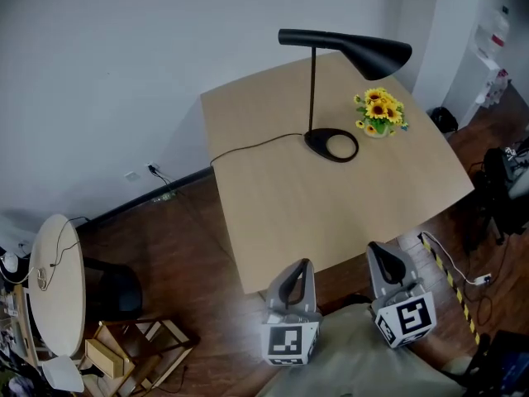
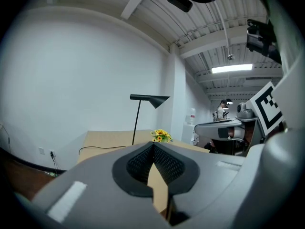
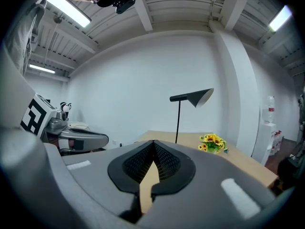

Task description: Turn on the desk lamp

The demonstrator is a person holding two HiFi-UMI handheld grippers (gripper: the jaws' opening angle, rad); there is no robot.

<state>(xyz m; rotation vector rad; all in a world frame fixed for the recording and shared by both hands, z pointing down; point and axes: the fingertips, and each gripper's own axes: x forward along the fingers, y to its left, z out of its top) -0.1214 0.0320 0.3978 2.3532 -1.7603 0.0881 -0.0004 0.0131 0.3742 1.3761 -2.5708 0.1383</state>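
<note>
In the head view, the desk lamp (image 1: 332, 145) is standing on the far part of the table (image 1: 273, 213), its base just beside the sunflowers (image 1: 379, 112) and its cord (image 1: 248, 148) trailing off the left edge. Bare tabletop is lying open between the lamp and the near edge, where the left gripper (image 1: 297, 278) and right gripper (image 1: 382, 256) are hovering side by side.

In the left gripper view, the jaws are pressing together at the tips, holding nothing, with the lamp well ahead.

In the right gripper view, the jaws are likewise meeting, empty, and pointing left of the lamp.
</note>
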